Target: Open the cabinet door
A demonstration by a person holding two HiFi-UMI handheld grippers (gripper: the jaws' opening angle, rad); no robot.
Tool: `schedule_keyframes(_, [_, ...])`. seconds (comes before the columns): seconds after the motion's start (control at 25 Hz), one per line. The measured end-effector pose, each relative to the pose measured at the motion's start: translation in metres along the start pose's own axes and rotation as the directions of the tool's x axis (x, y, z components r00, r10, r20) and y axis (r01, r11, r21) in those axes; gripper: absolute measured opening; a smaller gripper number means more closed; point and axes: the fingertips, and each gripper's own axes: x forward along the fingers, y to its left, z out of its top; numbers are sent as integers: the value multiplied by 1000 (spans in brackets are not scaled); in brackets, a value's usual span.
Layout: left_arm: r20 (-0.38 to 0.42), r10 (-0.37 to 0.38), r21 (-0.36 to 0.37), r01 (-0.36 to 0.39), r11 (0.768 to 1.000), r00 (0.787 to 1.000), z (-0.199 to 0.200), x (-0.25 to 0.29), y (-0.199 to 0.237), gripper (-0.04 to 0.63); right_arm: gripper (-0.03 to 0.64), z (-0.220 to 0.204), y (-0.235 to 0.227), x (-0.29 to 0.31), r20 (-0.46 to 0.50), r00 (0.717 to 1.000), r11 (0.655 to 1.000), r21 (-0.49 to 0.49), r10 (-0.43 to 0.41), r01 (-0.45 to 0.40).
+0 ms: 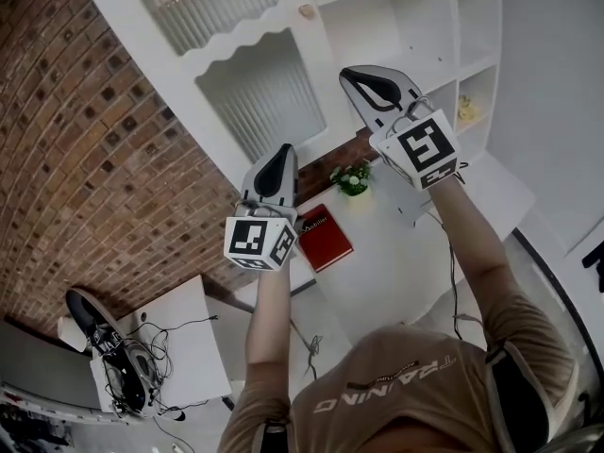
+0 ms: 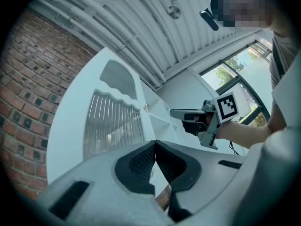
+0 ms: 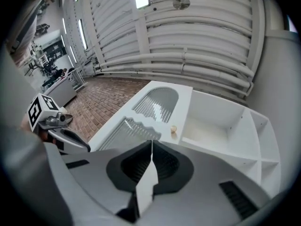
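Head view, from above. The left gripper (image 1: 281,151) and right gripper (image 1: 351,75) are both held up towards a white cabinet (image 1: 123,8), each on an outstretched arm. The right gripper is nearer the cabinet than the left.

**Left gripper.** In the left gripper view the jaws are closed, and the dark pads (image 2: 141,161) meet at the tips. Nothing is between them, and they touch nothing. The tips point towards the door (image 2: 113,126), which is well apart from them.

**Right gripper.** In the right gripper view the jaws are fully closed, and the pads (image 3: 167,164) meet along a thin line. They are empty. The tips point at the door's edge just below the knob (image 3: 173,129), without contact. In the head view the tips lie below and to the right of the knob, near it but apart.

**Door.** This is a white frame with two ribbed glass panes, the lower one with a scalloped top edge. It lies flush in the cabinet front, so it is shut. The small round knob sits on the edge next to the open shelves (image 1: 415,26).

**Surroundings.**
- A brick wall (image 1: 85,130) stands on the far side of the cabinet from the shelves.
- A white counter (image 1: 396,253) below holds a red book (image 1: 324,237) and a small plant (image 1: 352,177). The two are near each other and not touching.
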Motion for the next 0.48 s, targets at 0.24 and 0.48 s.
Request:
schedule_keyframes(0.24, [13,13,14,-13,1000,1000,7,2,6,8,15,19,-13,4,50,998,1000,0,-24,24])
schedule_keyframes(0.48, [19,25,5,-26,1000,999,5,-1,8,9,15,14,-9,2,46,999,1000,7,-14,14])
